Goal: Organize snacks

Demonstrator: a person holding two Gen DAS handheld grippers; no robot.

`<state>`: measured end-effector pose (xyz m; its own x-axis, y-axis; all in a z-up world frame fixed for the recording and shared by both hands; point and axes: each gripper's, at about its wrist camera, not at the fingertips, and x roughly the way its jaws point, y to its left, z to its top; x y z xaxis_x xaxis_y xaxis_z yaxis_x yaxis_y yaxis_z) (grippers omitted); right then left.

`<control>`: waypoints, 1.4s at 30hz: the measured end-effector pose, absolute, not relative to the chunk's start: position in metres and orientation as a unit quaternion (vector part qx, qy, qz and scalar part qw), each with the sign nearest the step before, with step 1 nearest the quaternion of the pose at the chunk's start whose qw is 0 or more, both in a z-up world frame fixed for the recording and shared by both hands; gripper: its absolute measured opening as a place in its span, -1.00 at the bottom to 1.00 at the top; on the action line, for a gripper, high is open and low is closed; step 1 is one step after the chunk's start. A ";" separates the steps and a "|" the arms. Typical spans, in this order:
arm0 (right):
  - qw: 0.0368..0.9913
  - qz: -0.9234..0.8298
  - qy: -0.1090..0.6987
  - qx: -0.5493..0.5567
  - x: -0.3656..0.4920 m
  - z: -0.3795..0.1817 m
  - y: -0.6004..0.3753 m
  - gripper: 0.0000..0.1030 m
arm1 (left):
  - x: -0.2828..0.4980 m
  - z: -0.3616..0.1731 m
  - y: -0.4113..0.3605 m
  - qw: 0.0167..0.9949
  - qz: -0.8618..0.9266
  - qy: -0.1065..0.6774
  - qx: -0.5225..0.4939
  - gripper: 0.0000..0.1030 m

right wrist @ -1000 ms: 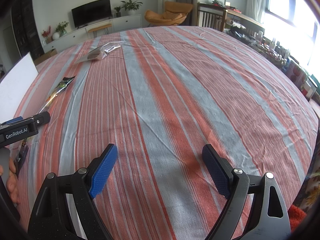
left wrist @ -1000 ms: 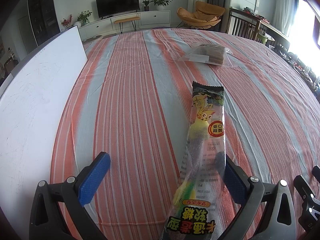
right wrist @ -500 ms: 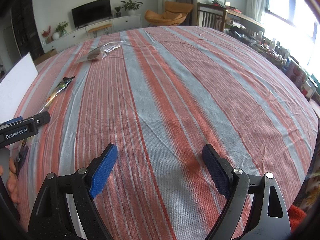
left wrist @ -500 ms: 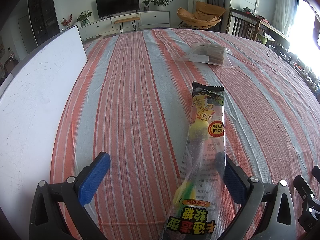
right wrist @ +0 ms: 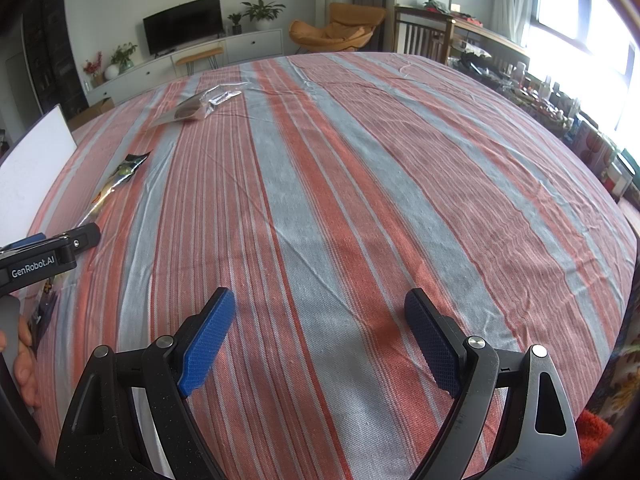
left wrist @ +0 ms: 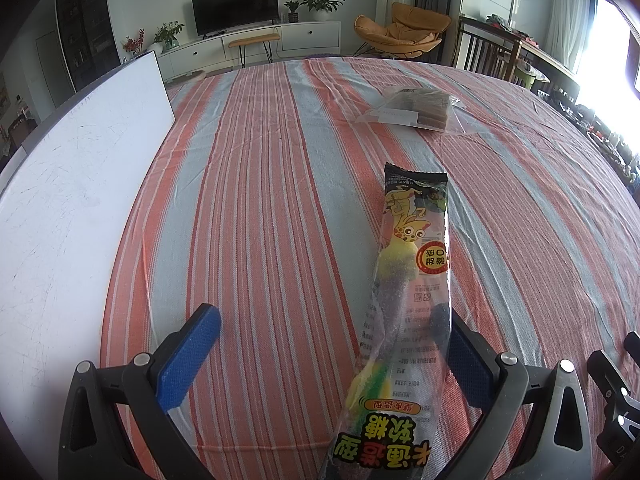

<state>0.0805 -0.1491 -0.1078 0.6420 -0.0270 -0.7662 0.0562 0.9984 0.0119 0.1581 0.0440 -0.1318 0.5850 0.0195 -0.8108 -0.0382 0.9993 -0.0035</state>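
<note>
On the far left stands a white board (left wrist: 72, 200) at the edge of the surface (left wrist: 260, 200), which wears a striped cloth. The left tongs (left wrist: 332, 344) are wide open and grip nothing. The long candy packet (left wrist: 404, 312) lies flat between the two blue pads, much closer to the right pad (left wrist: 464, 360); it may already touch this pad, but the wrapper hides the contact. If these tongs close now, I think the left pad (left wrist: 188, 356) will push the thin, slippery packet sideways, or pinch only the foil, because it is not centred. Further away to the right lies a clear bag with brown snacks (left wrist: 416, 110), well apart from both tongs. The right tongs (right wrist: 320, 336) are also wide open, with only cloth between them.
</note>
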 end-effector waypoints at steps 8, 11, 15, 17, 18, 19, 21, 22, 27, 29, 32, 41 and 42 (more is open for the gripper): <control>0.906 -0.002 0.421 0.039 0.078 -0.106 -0.156 0.74 | 0.158 -0.132 0.044 0.890 0.016 0.455 -0.010 1.00; 0.901 0.012 0.427 0.080 0.092 -0.098 -0.171 0.72 | 0.158 -0.132 0.044 0.890 0.016 0.455 -0.010 1.00; 0.895 0.037 0.440 0.070 0.153 -0.071 -0.166 0.72 | 0.158 -0.132 0.044 0.890 0.016 0.455 -0.010 1.00; 0.887 0.065 0.451 0.077 0.192 -0.059 -0.152 0.72 | 0.158 -0.132 0.044 0.890 0.016 0.455 -0.010 1.00; 0.879 0.076 0.462 0.088 0.214 -0.055 -0.145 0.72 | 0.158 -0.132 0.044 0.890 0.016 0.455 -0.010 1.00; 0.871 0.085 0.473 0.104 0.235 -0.053 -0.137 0.72 | 0.158 -0.132 0.044 0.890 0.016 0.455 -0.010 1.00; 0.854 0.097 0.493 0.133 0.276 -0.053 -0.119 0.72 | 0.158 -0.132 0.044 0.890 0.016 0.455 -0.010 1.00; 0.847 0.102 0.501 0.146 0.295 -0.054 -0.108 0.72 | 0.158 -0.132 0.044 0.890 0.016 0.455 -0.010 1.00; 0.819 0.082 0.544 0.161 0.370 -0.079 -0.054 0.71 | 0.158 -0.132 0.044 0.890 0.016 0.455 -0.010 1.00; 0.817 0.060 0.559 0.129 0.385 -0.094 -0.036 0.74 | 0.158 -0.132 0.044 0.890 0.016 0.455 -0.010 1.00; 0.841 0.049 0.538 -0.018 0.384 -0.102 -0.003 0.76 | 0.158 -0.132 0.044 0.890 0.016 0.455 -0.010 1.00; 0.835 0.081 0.543 -0.035 0.318 -0.095 -0.060 0.05 | 0.159 -0.132 0.044 0.890 0.016 0.455 -0.011 1.00; 0.834 0.084 0.544 -0.036 0.303 -0.095 -0.071 0.05 | 0.158 -0.132 0.044 0.890 0.016 0.455 -0.011 1.00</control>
<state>0.3030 -0.0706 -0.0951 0.3934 0.1017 -0.9137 -0.1798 0.9832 0.0320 0.1584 0.0442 -0.1320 0.5862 0.0191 -0.8100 -0.0392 0.9992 -0.0048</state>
